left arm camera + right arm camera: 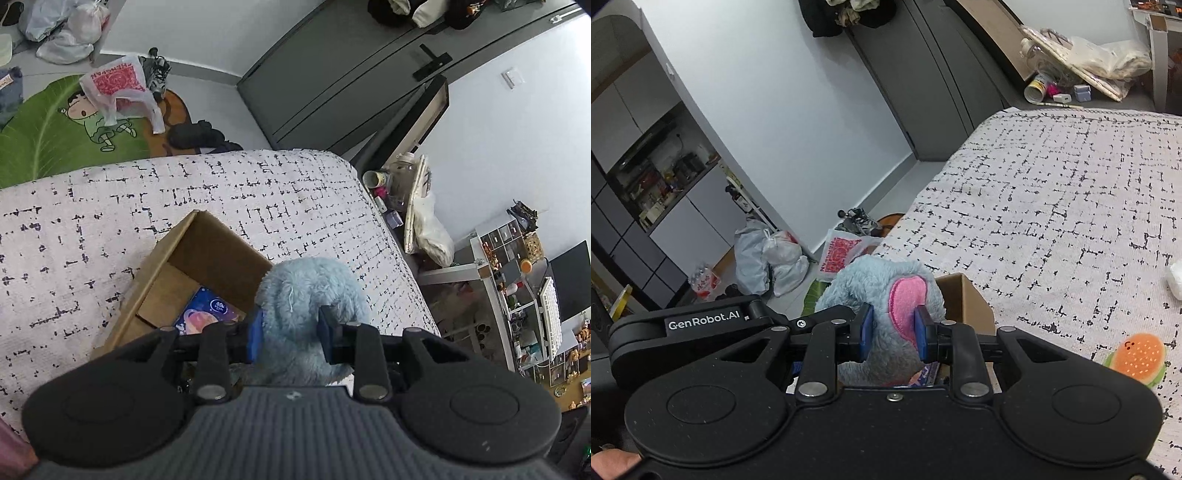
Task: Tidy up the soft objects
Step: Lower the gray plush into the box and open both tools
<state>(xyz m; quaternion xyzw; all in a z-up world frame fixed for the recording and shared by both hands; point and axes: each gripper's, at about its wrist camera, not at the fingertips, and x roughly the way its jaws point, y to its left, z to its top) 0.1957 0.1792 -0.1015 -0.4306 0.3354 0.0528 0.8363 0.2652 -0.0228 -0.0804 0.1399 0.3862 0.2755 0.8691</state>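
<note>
Grippers: 2, left gripper [290,334] and right gripper [893,332], both angled down, clamped on 1 fluffy light-blue plush toy [310,291] above 1 open brown cardboard box [207,258]. 1 burger-shaped plush [1137,358] at 3 o'clock on white patterned bedspread [1052,221].

A lived-in bedroom at home: a bed [229,192] under a patterned cover, a dark wardrobe [332,85] at the far wall, a cartoon floor mat [66,122], tied bags [768,258] and a cluttered desk [524,295] on the right.
</note>
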